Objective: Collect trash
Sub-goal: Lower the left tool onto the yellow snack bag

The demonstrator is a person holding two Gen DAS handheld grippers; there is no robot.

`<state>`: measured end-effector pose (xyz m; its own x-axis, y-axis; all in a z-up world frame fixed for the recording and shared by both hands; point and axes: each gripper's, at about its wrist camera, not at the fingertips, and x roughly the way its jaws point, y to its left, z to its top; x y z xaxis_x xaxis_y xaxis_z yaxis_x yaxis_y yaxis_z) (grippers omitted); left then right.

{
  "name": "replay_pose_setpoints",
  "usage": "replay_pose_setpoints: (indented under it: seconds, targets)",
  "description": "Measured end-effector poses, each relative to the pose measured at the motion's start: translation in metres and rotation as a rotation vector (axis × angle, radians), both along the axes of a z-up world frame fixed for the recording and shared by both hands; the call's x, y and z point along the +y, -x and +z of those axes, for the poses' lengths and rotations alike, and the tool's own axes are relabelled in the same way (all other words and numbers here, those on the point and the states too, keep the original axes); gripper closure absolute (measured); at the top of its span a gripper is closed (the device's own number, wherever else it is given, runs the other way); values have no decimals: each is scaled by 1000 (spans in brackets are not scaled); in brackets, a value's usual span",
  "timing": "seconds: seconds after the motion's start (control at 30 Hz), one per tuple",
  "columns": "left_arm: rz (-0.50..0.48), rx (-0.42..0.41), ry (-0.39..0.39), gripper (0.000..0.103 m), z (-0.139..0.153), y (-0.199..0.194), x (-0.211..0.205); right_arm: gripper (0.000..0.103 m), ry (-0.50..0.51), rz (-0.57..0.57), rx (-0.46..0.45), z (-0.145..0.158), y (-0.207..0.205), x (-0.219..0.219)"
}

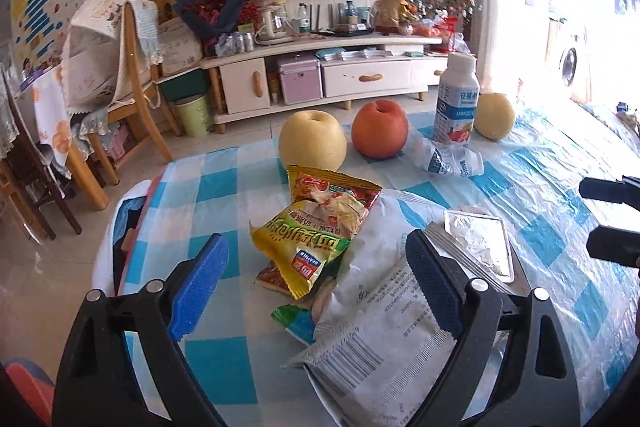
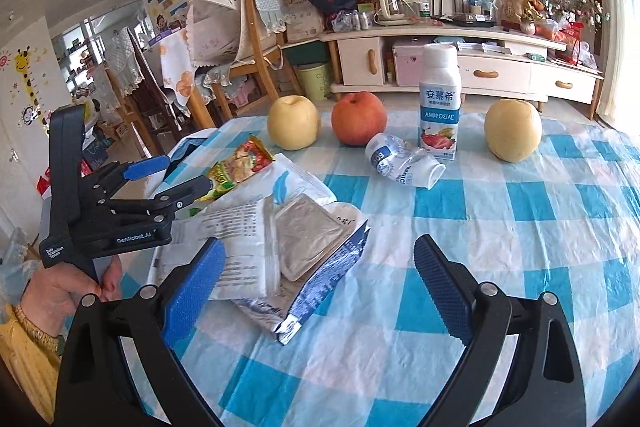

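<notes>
A heap of trash lies on the blue-checked tablecloth [image 2: 500, 227]: a yellow-green snack wrapper [image 1: 304, 247], a red snack wrapper [image 1: 336, 191], a large white printed bag [image 1: 384, 331], a silver foil tray [image 1: 478, 241] and a torn blue-and-silver wrapper [image 2: 324, 279]. A crushed clear bottle [image 2: 404, 163] lies further back. My left gripper [image 1: 316, 279] is open, its pads either side of the yellow-green wrapper and white bag; it also shows in the right wrist view [image 2: 184, 173]. My right gripper [image 2: 320, 291] is open and empty over the foil tray [image 2: 308, 235] and blue wrapper.
Two yellow pears [image 2: 294, 123] [image 2: 513, 131], a red apple [image 2: 359, 119] and an upright yogurt bottle [image 2: 439, 103] stand along the table's far side. Beyond the table are chairs [image 1: 132, 75], a green bin [image 1: 194, 115] and a TV cabinet [image 1: 320, 75].
</notes>
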<state>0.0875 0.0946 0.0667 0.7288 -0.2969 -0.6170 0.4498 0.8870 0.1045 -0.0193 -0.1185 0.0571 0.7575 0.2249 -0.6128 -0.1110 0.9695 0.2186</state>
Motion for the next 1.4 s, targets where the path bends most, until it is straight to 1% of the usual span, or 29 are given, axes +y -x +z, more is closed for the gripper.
replay_pose_setpoints:
  seconds: [0.07, 0.23, 0.4, 0.43, 0.47, 0.53, 0.67, 0.77, 0.83, 0.9, 0.97, 1.03, 1.07, 1.17, 1.33, 1.4]
  targets:
    - [-15, 17, -13, 12, -5, -12, -4, 9, 19, 3, 10, -5, -14, -6]
    - [-52, 53, 3, 12, -12, -38, -9, 9, 38, 1, 26, -13, -50, -26]
    - [-81, 94, 21, 12, -18, -55, -12, 9, 91, 6, 24, -19, -85, -40]
    - [-83, 109, 23, 12, -21, -59, -12, 11, 98, 12, 28, -22, -93, -42]
    - [-84, 119, 29, 12, -23, -61, -12, 19, 103, 21, 37, -25, -99, -44]
    - [-91, 146, 44, 12, -28, -65, -13, 25, 121, 37, 58, -32, -112, -45]
    - [-104, 179, 72, 12, -36, -68, -16, 25, 176, 54, 72, -42, -130, -47]
    - [-101, 181, 81, 13, -37, -68, -18, 25, 153, 58, 104, -47, -144, -52]
    - [-100, 180, 78, 17, -37, -68, -18, 24, 150, 63, 132, -53, -150, -54]
    - [-97, 182, 81, 27, -38, -67, -18, 21, 164, 74, 145, -57, -155, -52]
    - [-98, 182, 86, 30, -39, -67, -19, 18, 179, 68, 154, -61, -158, -51]
    - [-97, 177, 81, 30, -39, -66, -20, 17, 167, 58, 163, -64, -161, -53]
    - [-99, 173, 78, 30, -39, -65, -21, 15, 161, 54, 163, -64, -160, -53]
    - [-107, 167, 71, 33, -39, -62, -25, 14, 133, 57, 162, -65, -161, -53]
    - [-117, 164, 58, 33, -38, -59, -29, 14, 119, 54, 151, -63, -163, -53]
    - [-122, 168, 63, 31, -38, -58, -28, 14, 110, 54, 159, -64, -165, -53]
